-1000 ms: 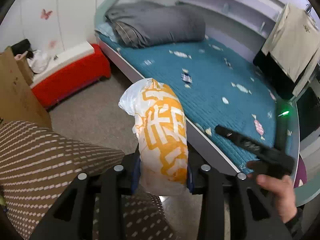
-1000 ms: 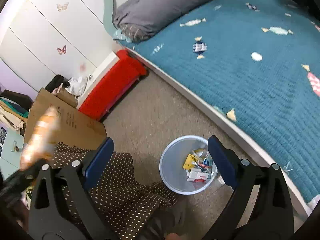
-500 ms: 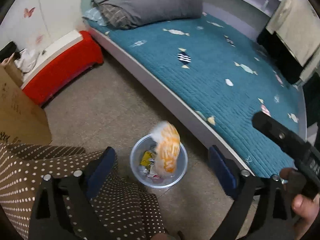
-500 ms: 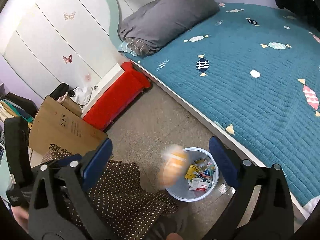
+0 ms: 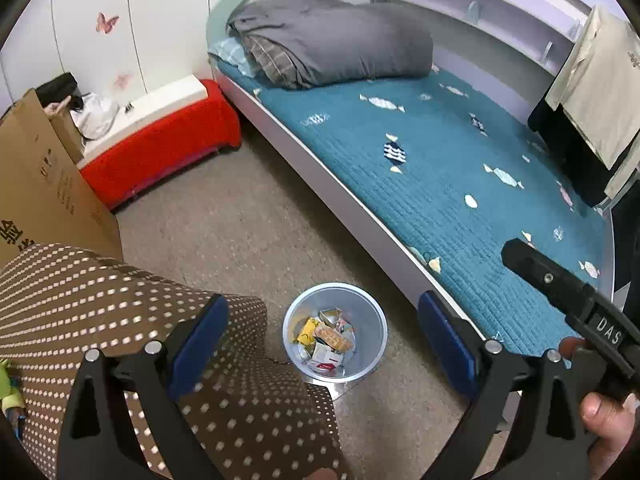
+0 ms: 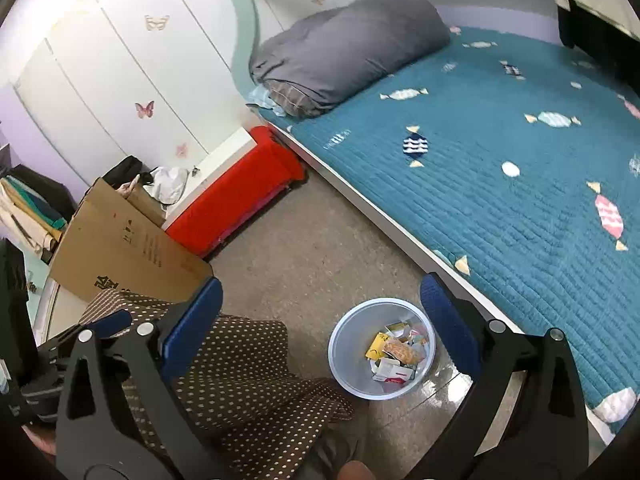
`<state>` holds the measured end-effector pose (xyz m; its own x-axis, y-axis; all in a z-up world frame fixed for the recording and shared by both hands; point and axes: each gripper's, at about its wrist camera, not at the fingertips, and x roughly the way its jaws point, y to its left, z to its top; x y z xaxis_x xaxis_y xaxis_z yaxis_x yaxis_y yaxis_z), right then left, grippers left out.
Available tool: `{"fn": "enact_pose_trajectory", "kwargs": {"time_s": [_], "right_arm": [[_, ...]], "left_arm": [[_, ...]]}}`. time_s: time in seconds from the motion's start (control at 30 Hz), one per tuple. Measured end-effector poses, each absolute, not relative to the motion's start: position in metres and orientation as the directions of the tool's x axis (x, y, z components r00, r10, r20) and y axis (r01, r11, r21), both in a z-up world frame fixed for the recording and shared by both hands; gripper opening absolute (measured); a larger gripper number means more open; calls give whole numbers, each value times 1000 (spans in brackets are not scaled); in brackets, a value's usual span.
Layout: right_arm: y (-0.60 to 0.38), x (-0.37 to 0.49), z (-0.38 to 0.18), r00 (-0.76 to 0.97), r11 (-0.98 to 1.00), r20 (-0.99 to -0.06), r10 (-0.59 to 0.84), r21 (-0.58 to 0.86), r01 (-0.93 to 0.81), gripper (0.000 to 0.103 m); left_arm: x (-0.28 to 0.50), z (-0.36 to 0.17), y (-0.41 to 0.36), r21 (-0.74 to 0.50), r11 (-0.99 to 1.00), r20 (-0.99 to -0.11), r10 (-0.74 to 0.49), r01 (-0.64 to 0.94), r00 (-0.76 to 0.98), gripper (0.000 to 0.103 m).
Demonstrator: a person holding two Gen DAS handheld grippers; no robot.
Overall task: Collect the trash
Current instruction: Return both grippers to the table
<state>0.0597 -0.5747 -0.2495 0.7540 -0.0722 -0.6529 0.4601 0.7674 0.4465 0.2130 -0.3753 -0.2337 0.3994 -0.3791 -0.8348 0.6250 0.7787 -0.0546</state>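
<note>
Both tools gape empty, left tool [image 5: 318, 338] and right tool [image 6: 320, 332], over the bin [image 5: 374, 354]; its wrappers [image 5: 326, 340] look light, crinkly, pinch an edge.

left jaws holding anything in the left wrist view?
No, the left gripper has its jaws spread wide with nothing between them, and the orange-and-white snack bag lies inside the round pale-blue trash bin.
</note>
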Motion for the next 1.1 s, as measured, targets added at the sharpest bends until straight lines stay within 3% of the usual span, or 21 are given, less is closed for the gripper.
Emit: {"fn": "enact_pose_trajectory", "kwargs": {"time_s": [0.63, 0.9, 1.1], "right_arm": [[-467, 66, -170, 813, 888, -583, -9, 369, 274, 97], [-401, 89, -148, 818, 938, -567, 98, 327, 115, 97], [-333, 111, -147, 789, 959, -582, 197, 283, -30, 97]], "left_arm": [[174, -157, -252, -92, 832, -707, -441, 547, 553, 95], [168, -144, -168, -125, 900, -668, -387, 417, 635, 96], [161, -151, -100, -93, 957, -666, -264, 273, 697, 98]]}}
